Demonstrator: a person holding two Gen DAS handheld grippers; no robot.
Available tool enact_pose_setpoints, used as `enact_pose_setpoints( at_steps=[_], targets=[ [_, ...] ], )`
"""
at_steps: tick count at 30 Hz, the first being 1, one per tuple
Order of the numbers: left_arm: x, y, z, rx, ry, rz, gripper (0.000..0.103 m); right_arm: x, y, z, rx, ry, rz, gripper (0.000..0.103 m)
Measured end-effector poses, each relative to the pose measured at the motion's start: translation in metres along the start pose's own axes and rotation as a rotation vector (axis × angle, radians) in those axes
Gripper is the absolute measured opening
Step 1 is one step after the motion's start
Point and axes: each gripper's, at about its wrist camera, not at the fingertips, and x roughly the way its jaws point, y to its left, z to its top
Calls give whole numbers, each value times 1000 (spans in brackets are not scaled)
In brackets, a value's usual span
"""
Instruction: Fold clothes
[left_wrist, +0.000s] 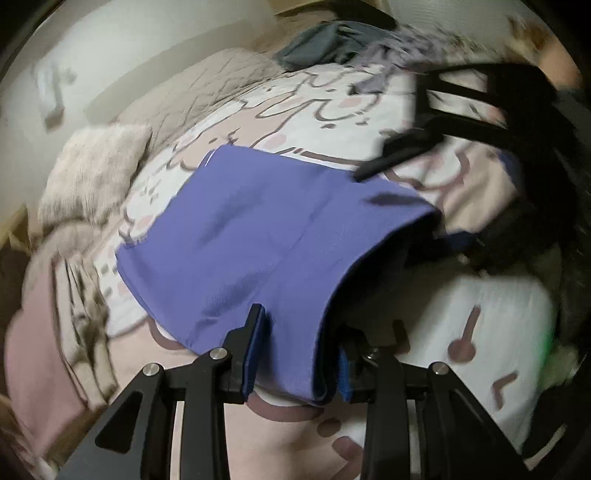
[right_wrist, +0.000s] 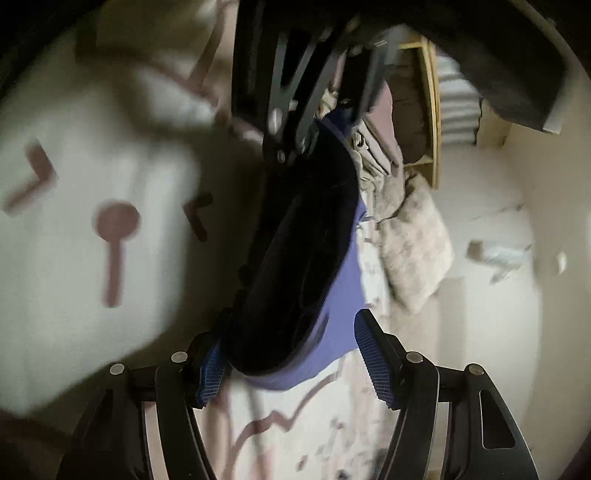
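A purple-blue garment (left_wrist: 258, 236) lies part lifted over a bed with a white and pink patterned cover (left_wrist: 332, 107). My left gripper (left_wrist: 295, 354) has its jaws apart with the garment's near edge between them; the cloth drapes over the right finger. The right gripper (left_wrist: 436, 129) shows blurred at the garment's far right corner. In the right wrist view, my right gripper (right_wrist: 291, 362) stands open around the garment's (right_wrist: 343, 295) hanging fold, whose dark inside faces me. The left gripper (right_wrist: 295, 92) shows above, at the garment's far end.
A beige fluffy pillow (left_wrist: 92, 170) and crumpled beige bedding lie at the left. A grey-green and patterned pile of clothes (left_wrist: 340, 40) sits at the far end of the bed. A wooden shelf (right_wrist: 428, 110) stands by the wall.
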Motion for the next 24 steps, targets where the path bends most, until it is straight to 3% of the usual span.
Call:
enact_pose_setpoints(
  at_steps=[2, 4, 7, 10, 13, 20, 22, 24],
  targets=[
    [2, -5, -4, 60, -1, 19, 35, 10, 4, 0, -26, 8, -28, 65],
    [2, -2, -6, 42, 8, 9, 35, 12, 7, -2, -53, -1, -36, 65],
    [2, 14, -2, -65, 9, -40, 35, -3, 12, 0, -92, -37, -50, 65],
    [2, 28, 0, -156, 11, -95, 35, -25, 11, 4, -34, -67, -3, 66],
    [2, 34, 2, -200, 13, -131, 35, -25, 9, 7, 1, -61, -26, 66],
    [-3, 27, -1, -167, 13, -137, 35, 22, 3, 19, 9, 13, -128, 66],
    [-4, 26, -3, -163, 22, -147, 35, 30, 6, 20, -30, -14, -146, 65],
    [-10, 29, -6, -162, 52, -177, 35, 37, 8, 23, -64, -39, -169, 57]
  ],
)
